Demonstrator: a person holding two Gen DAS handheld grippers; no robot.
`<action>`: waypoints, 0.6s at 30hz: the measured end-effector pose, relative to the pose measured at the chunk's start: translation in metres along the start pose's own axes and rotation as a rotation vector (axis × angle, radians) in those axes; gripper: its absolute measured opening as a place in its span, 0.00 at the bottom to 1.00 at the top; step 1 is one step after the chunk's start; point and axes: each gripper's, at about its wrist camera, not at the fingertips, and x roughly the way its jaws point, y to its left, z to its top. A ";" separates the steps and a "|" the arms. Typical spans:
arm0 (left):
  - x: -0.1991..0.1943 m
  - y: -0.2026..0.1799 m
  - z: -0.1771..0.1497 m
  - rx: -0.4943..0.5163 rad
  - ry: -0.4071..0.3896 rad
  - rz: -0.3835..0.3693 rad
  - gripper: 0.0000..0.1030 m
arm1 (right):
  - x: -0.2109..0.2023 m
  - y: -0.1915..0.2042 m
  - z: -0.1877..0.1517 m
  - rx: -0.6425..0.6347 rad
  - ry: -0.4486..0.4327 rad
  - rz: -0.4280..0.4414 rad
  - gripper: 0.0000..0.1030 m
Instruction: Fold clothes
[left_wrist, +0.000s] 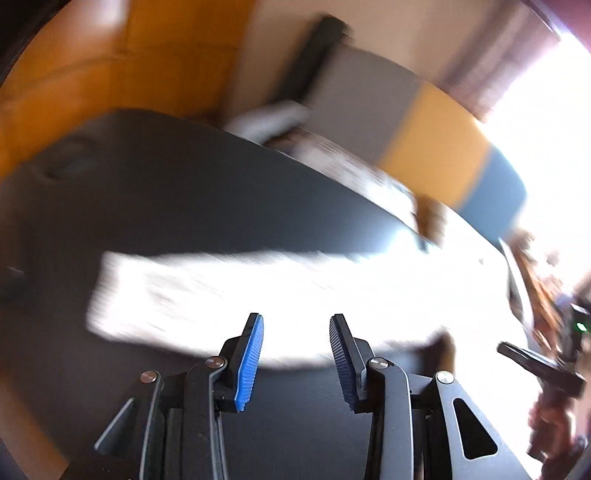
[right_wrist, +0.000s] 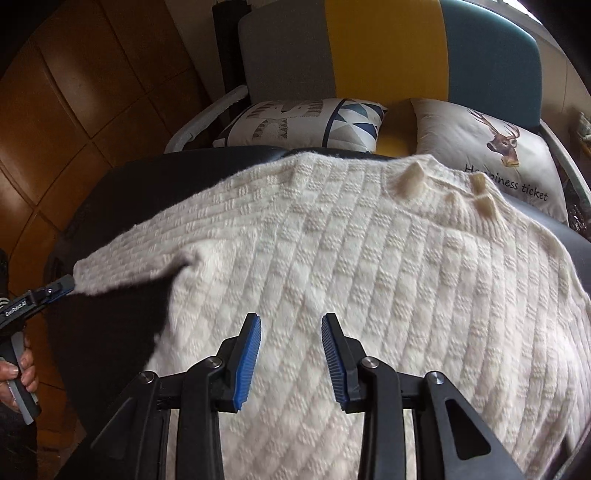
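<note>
- Folding starts from the cream sweater (right_wrist: 332, 240), spread flat on the dark table (right_wrist: 122, 177).
- Left gripper (left_wrist: 295, 354) hangs released beside its sleeve (right_wrist: 122, 266); grasp the cuff squarely.
- Right gripper (right_wrist: 291, 354) hovers unclenched over the sweater's body; pin there.

A dark table (right_wrist: 122, 177) stands before a sofa (right_wrist: 288, 55) whose back runs in three upholstered panels: grey, yellow and teal-blue. Two cushions lean on the seat: a geometric-print cushion (right_wrist: 314, 122) with blue triangles on the left, and a deer cushion (right_wrist: 491, 147) lettered "ticket" on the right. A pale curved armrest (right_wrist: 207, 114) borders the sofa's left end. The wall at left is clad in brown wood panelling (right_wrist: 74, 92). In the blurred left wrist view, a bright window (left_wrist: 546, 110) floods the right side with daylight.
</note>
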 end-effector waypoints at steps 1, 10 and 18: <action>0.010 -0.016 -0.009 0.015 0.035 -0.039 0.37 | -0.006 -0.005 -0.010 0.003 0.003 -0.012 0.33; 0.074 -0.128 -0.078 0.141 0.243 -0.060 0.37 | -0.028 -0.060 -0.082 0.098 0.051 -0.114 0.34; 0.063 -0.130 -0.091 0.193 0.196 0.078 0.23 | -0.044 -0.094 -0.117 0.186 0.002 -0.068 0.31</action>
